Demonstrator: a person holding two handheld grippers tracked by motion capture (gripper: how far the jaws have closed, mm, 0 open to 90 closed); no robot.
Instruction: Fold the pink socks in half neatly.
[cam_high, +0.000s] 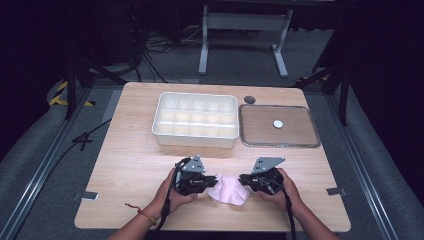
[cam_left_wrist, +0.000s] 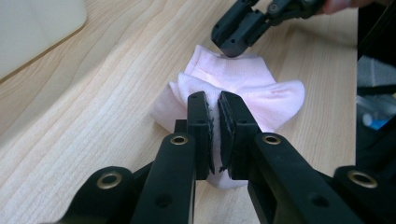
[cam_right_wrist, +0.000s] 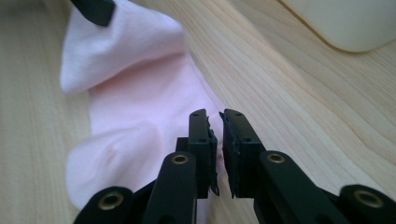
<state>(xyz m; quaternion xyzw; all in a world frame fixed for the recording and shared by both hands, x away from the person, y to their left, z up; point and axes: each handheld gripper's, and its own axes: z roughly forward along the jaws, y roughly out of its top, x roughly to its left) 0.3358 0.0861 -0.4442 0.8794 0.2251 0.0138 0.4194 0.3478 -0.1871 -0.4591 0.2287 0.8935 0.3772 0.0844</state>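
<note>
On the wooden table (cam_high: 130, 145), left hand-held gripper (cam_left_wrist: 215, 100) pinches a pink sock (cam_left_wrist: 252, 88); right hand-held gripper (cam_right_wrist: 215, 116), nearly closed on nothing, must grasp the sock's near edge to fold

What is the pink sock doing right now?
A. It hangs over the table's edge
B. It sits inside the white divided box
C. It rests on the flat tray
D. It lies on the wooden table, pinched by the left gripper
D: the sock lies on the table, and the left gripper has its jaws closed on a fold of it.
</note>
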